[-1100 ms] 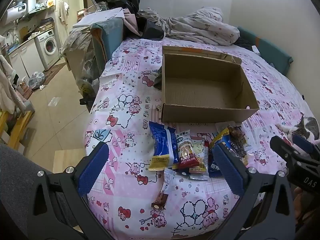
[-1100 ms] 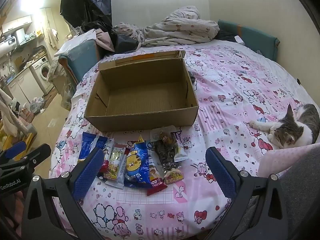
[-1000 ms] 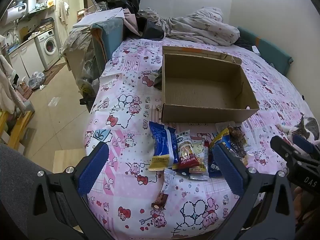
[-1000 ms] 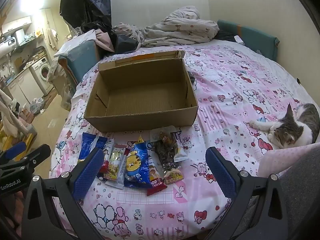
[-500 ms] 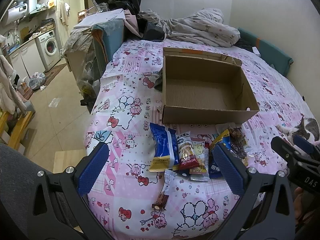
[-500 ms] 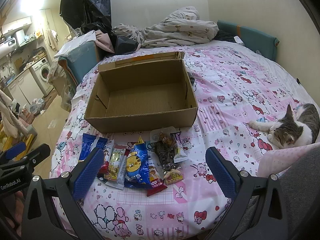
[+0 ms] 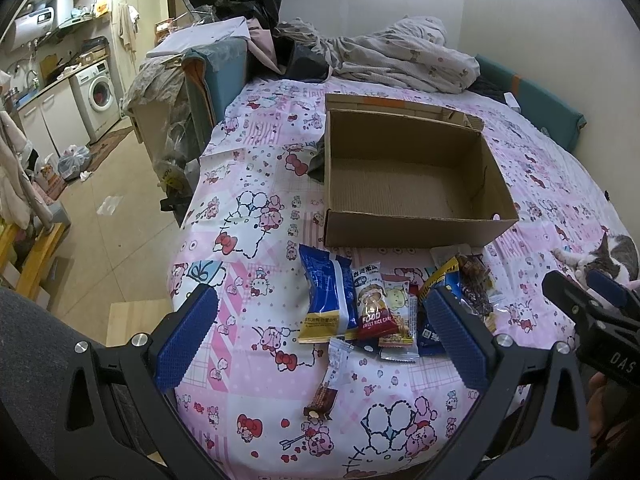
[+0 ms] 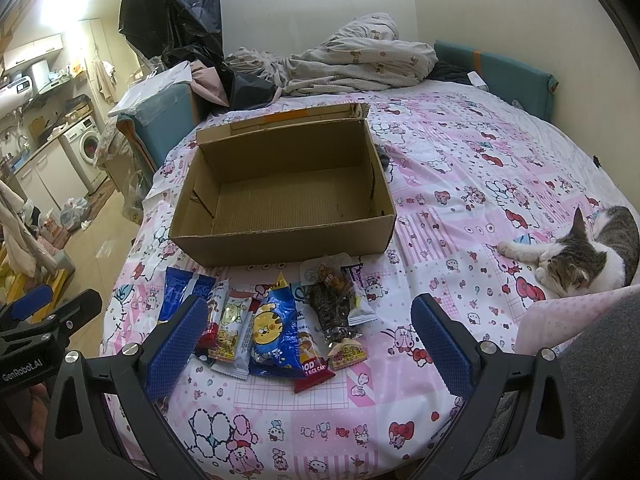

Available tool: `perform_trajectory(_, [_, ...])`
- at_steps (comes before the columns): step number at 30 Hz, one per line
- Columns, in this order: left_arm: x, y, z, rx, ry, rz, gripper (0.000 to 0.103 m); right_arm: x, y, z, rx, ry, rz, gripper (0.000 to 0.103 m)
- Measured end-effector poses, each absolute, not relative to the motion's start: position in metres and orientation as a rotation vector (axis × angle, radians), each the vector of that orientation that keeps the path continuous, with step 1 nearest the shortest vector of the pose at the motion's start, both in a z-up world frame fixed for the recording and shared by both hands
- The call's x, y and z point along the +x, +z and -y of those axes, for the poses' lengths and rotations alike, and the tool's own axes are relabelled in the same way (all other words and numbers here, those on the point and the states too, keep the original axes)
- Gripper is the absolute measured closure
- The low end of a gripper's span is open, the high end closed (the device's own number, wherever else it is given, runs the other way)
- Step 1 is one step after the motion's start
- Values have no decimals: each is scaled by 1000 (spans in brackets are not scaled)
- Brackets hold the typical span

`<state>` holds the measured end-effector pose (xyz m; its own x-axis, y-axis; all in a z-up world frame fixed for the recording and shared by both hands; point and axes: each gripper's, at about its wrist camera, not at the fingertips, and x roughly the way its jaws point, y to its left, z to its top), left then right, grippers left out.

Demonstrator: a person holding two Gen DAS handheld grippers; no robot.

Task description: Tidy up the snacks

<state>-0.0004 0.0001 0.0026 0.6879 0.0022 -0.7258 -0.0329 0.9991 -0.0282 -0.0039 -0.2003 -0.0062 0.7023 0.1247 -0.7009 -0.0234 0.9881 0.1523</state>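
A pink cartoon-print bed (image 8: 460, 168) carries an open cardboard box (image 8: 280, 240), snack packets (image 8: 272, 328), crumpled bedding (image 8: 352, 60) and a cat (image 8: 588, 256).

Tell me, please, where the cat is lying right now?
In the right wrist view the cat lies on the pink bedsheet at the far right, well clear of the cardboard box.

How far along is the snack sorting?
Nothing looks done: the cardboard box is empty. Nothing in hand: left hand-held gripper and right hand-held gripper both hang open over the bed. Left: the whole snack pile in front of the box, plus one stray bar nearer the bed's edge.
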Motion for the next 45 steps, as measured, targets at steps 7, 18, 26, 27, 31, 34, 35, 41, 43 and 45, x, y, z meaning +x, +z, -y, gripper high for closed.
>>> perform_trajectory(7, [0, 3, 0, -41, 20, -813, 0, -4, -6, 201, 136, 84, -789, 0])
perform_trajectory(18, [-1, 1, 0, -38, 23, -815, 0, -3, -6, 200, 140, 88, -793, 0])
perform_trajectory(26, [26, -14, -20, -119, 31, -1039, 0, 14, -11, 210, 195, 101, -892, 0])
perform_trajectory(27, [30, -16, -22, -127, 32, -1067, 0, 16, -13, 212, 200, 102, -898, 0])
perform_trajectory(31, [41, -29, -30, -189, 6, -1086, 0, 20, -17, 219, 242, 88, -905, 0])
perform_trajectory(34, [48, -52, -30, -245, -27, -1189, 12, 23, -28, 225, 286, 82, -953, 0])
perform_trajectory(35, [50, -63, -26, -232, -48, -1241, 20, 25, -32, 227, 298, 78, -975, 0])
perform_trajectory(41, [47, -108, -13, -183, -54, -1430, 43, 27, -42, 231, 315, 56, -1016, 0])
perform_trajectory(43, [46, -115, -6, -139, -72, -1461, 43, 28, -45, 233, 341, 56, -1030, 0])
perform_trajectory(45, [44, -123, 1, -106, -85, -1494, 43, 29, -49, 235, 367, 58, -1050, 0])
